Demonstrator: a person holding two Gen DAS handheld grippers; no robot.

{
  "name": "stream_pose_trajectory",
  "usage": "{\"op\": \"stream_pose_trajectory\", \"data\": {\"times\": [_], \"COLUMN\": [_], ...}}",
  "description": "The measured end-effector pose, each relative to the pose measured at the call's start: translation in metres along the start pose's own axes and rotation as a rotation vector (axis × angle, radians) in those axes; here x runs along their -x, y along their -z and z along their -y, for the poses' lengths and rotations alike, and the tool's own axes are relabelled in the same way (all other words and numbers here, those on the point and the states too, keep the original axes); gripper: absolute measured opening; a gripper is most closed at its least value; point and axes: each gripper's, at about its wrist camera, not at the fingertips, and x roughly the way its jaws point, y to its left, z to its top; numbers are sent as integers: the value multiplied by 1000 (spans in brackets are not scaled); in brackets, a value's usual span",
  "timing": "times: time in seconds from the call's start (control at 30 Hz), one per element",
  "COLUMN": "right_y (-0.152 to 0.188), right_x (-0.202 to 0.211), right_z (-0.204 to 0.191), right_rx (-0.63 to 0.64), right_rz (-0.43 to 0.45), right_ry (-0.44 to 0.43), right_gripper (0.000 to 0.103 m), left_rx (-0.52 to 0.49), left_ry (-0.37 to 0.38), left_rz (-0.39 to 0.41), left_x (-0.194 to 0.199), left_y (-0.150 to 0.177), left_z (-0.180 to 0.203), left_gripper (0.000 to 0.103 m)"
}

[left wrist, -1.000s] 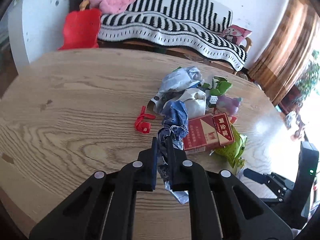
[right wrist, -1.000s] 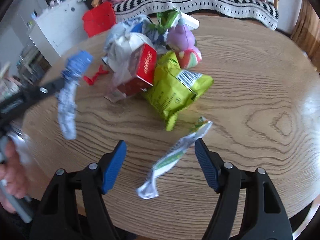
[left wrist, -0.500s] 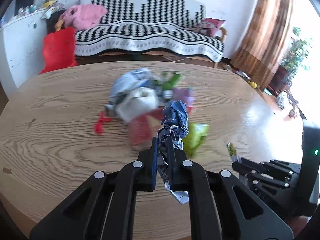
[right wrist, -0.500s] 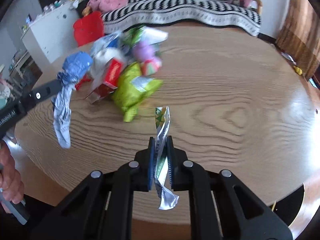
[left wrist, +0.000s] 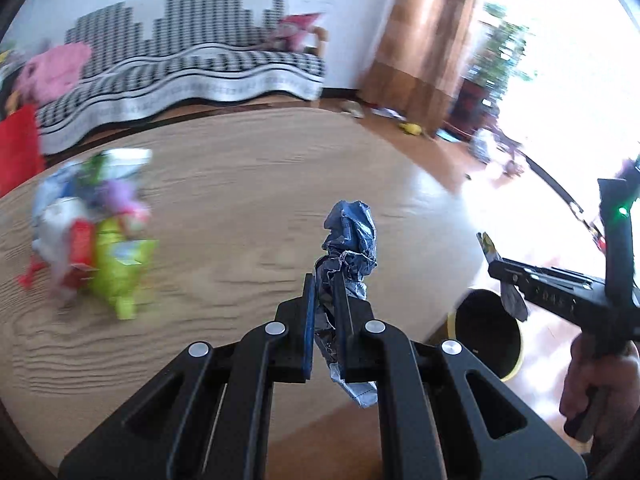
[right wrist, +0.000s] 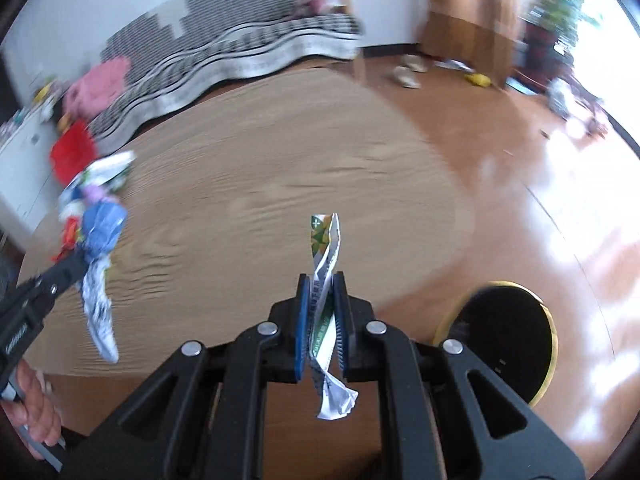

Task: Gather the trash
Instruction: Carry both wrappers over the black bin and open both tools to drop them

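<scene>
- Left wrist view: the left gripper [left wrist: 325,280] has its jaws clenched on a crumpled blue wrapper [left wrist: 351,240], which sticks up past the fingertips and hangs out below them, over the wooden table [left wrist: 248,184].
- The trash pile [left wrist: 94,224] lies blurred near the table's left edge: a lime-green snack bag [left wrist: 120,268], a red box [left wrist: 80,246], white and blue wrappers and a purple piece, all touching one another.
- At the right of this view the right gripper [left wrist: 496,266] reaches in from the side, beyond the table's right edge, with a strip of wrapper showing above and below its tip. A hand [left wrist: 596,384] grips its handle.
- A black bin with a yellow rim [left wrist: 486,336] stands on the floor just past the table's right edge, under that gripper's tip.
- Right wrist view: the right gripper [right wrist: 323,292] has its jaws clamped on a twisted green-and-white wrapper [right wrist: 326,248], which rises above the blue pads and curls out white beneath them. It is over the table's near right part [right wrist: 280,168].
- The bin [right wrist: 508,332] sits on the shiny floor at lower right, close beside the table's edge.
- At the left the left gripper [right wrist: 60,276] holds the blue wrapper [right wrist: 100,240] in the air above the table's left edge, in front of the blurred trash pile [right wrist: 90,188]. A hand [right wrist: 32,412] shows at the bottom left corner.
- A striped sofa [right wrist: 224,48] stands behind the table.
</scene>
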Motion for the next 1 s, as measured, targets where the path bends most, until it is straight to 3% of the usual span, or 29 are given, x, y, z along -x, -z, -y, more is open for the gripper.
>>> {"op": "stream_pose_trajectory", "data": {"times": [0.3,0.43,0.57,0.73,1.0], "right_y": [36,55,76,90,81], "right_x": [5,-5,-24,-40,-50], "right_z": [161,206,233,253,256], "right_rx": [-238,-311,-334,-351,-393], "right_rz": [-31,-81,-152,-213,-201], "right_ry": [115,124,145,151,130], "right_gripper": [12,12,12,12,12], "left_rx": [-136,-166,-210,-236,-225], "left_ry": [175,223,260,266,264], "left_rz": [-68,-111,-138,-173,-219], "left_x": [-62,-88,-108,-129,-155], "left_y": [13,25,38,48,51], "left_z": [134,182,219,238,245], "left_gripper": [8,8,8,8,8]}}
